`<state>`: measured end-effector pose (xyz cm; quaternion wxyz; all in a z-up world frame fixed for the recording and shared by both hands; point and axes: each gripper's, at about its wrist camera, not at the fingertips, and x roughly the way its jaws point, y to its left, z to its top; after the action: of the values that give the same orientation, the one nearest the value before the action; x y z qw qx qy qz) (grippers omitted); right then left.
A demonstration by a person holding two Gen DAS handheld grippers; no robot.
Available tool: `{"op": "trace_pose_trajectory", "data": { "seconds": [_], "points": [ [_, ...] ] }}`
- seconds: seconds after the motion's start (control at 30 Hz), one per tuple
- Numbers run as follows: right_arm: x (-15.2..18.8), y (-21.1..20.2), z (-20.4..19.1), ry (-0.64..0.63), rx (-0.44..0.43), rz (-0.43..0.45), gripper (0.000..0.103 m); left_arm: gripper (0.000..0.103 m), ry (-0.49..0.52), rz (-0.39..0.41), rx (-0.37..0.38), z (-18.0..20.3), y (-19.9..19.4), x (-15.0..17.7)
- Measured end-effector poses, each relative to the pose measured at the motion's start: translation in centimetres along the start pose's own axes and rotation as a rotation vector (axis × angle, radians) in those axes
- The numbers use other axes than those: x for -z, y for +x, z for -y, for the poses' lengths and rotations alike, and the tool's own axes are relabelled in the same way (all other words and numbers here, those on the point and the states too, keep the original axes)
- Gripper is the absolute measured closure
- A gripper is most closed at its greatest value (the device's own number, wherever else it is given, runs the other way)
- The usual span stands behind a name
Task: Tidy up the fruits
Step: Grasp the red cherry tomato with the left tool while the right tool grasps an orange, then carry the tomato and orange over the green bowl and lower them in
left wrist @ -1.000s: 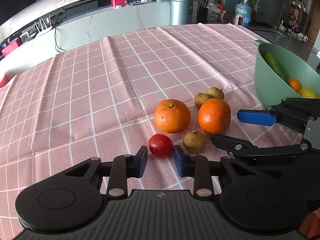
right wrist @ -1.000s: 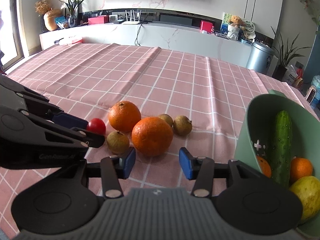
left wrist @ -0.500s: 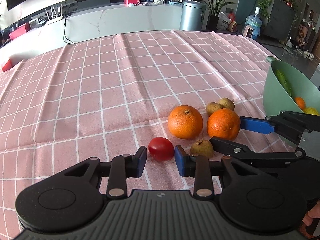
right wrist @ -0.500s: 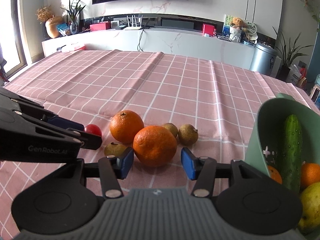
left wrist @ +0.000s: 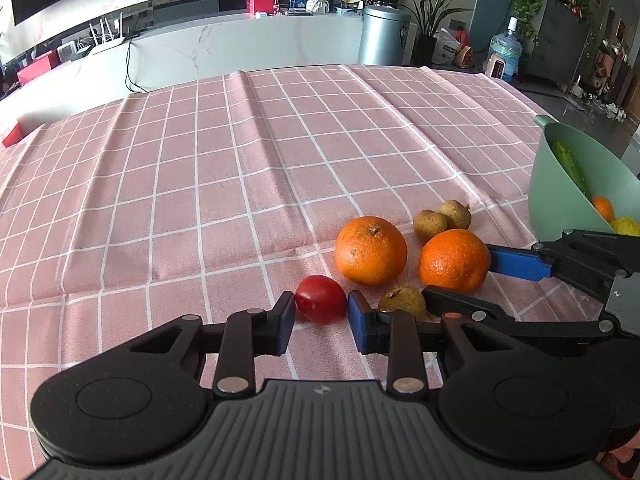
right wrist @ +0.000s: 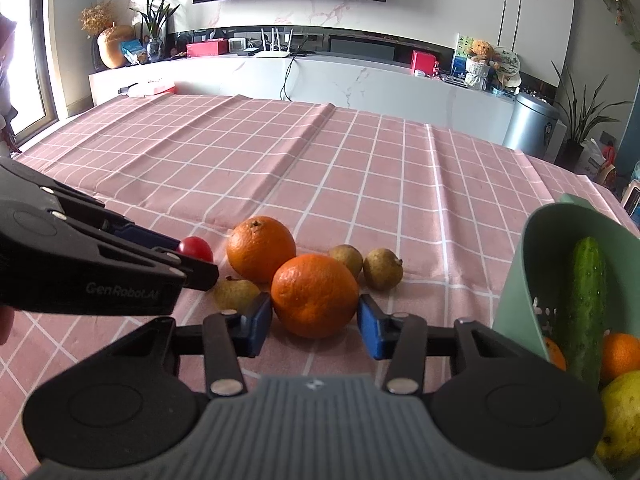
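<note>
1. Sitting on the pink checked cloth [left wrist: 240, 184] of the worktop, the loose fruit forms one tight cluster: a near orange [right wrist: 315, 295], a far orange [right wrist: 261, 249], a small red tomato [left wrist: 321, 298] and three small brown fruits.
2. Taking the near orange as landmark, the far orange lies just behind it to the left, almost touching; the tomato lies left of that.
3. One brown fruit [right wrist: 235, 293] sits just left of the near orange; the other two [right wrist: 383, 269] sit just behind it, side by side.
4. The right hand-held gripper [right wrist: 315, 320] has its blue pads apart, one on each side of the near orange; whether they touch it cannot be told.
5. The left hand-held gripper [left wrist: 321, 322] also stands spread, its pads flanking the tomato, nearly touching it.
6. Right of the near orange, the green bowl [right wrist: 516, 292] holds an upright cucumber [right wrist: 584, 304], two small oranges [right wrist: 622, 354] and a yellow-green fruit [right wrist: 622, 416].
</note>
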<state>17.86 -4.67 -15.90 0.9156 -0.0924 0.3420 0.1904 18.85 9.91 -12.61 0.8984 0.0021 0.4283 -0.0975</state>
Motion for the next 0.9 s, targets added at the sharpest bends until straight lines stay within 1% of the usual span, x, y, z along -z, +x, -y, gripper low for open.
{"op": "trace_pose_trajectory", "data": {
  "seconds": [0.13,0.23,0.37,0.47,0.63,0.77,0.9],
  "points": [
    [0.1,-0.2,0.1,0.012,-0.008,-0.005,0.061,0.072,-0.003,-0.005,-0.003,0.0,-0.1,-0.1],
    [0.2,-0.8,0.2,0.025,-0.010,0.000,0.061,0.072,-0.023,-0.009,-0.003,-0.1,-0.3,-0.2],
    [0.4,-2.2,0.5,0.052,-0.022,0.003,0.062,0.072,-0.062,0.015,0.011,-0.1,-1.4,-0.3],
    [0.3,-4.0,0.6,0.063,-0.023,0.019,0.062,0.072,-0.089,0.046,0.047,0.5,-2.9,-0.2],
    [0.0,-7.9,1.2,0.083,-0.001,0.047,0.062,0.072,-0.071,0.107,0.111,2.7,-6.0,-0.4],
    [0.2,-10.8,2.8,0.112,0.035,0.052,0.062,0.072,-0.061,0.136,0.169,4.7,-7.6,-1.2],
    [0.4,-13.2,5.4,0.146,0.086,0.036,0.062,0.072,-0.027,0.138,0.230,7.6,-8.3,-2.2]
  ]
}}
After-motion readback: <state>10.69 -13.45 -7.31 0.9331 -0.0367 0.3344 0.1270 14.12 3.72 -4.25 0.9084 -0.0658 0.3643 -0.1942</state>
